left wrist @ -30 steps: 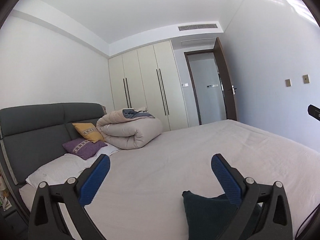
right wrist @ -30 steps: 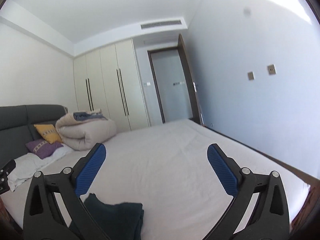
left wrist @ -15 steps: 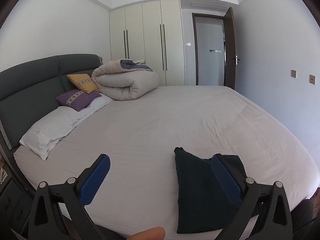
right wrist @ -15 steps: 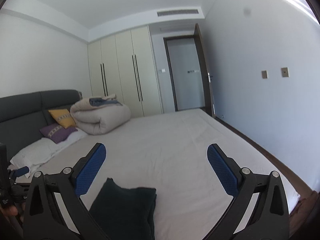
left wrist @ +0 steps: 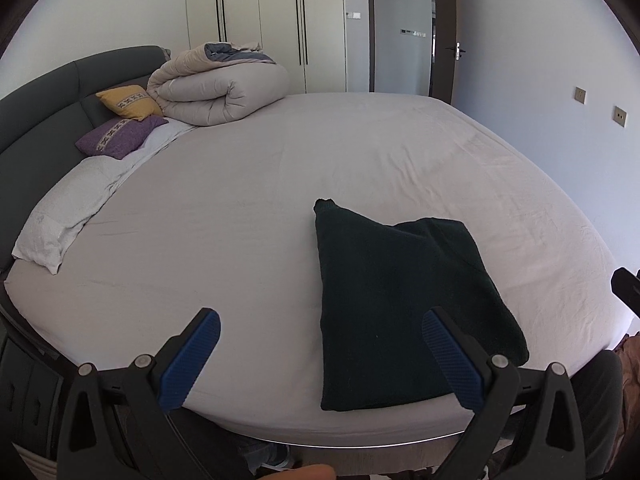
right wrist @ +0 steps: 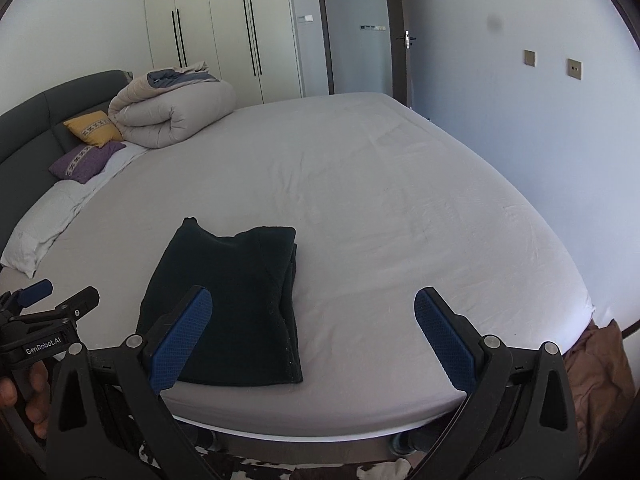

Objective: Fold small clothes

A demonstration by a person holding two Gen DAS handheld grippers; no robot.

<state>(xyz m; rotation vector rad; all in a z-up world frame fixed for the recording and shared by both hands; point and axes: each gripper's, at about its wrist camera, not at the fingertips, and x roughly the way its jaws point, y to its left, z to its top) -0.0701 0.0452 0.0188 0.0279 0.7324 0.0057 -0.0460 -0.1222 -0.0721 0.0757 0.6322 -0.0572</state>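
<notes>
A dark green folded garment (left wrist: pixel 400 300) lies flat near the front edge of the bed (left wrist: pixel 280 184); it also shows in the right wrist view (right wrist: pixel 232 304). My left gripper (left wrist: pixel 320 360) is open and empty, held above the bed's front edge, its right finger over the garment's near corner. My right gripper (right wrist: pixel 312 336) is open and empty, its left finger over the garment's near left part. The left gripper also appears at the left edge of the right wrist view (right wrist: pixel 36 320).
A rolled beige duvet (left wrist: pixel 220 84), a yellow cushion (left wrist: pixel 128 102), a purple cushion (left wrist: pixel 120 136) and a white pillow (left wrist: pixel 68 212) lie by the grey headboard (left wrist: pixel 48 96). Wardrobe doors (left wrist: pixel 280 20) and a door (left wrist: pixel 404 28) stand behind. A brown cloth (right wrist: pixel 596 368) lies on the floor at right.
Both wrist views have tilted down from ceiling and walls toward the bed. The folded garment now shows in full. Both grippers stayed open.
</notes>
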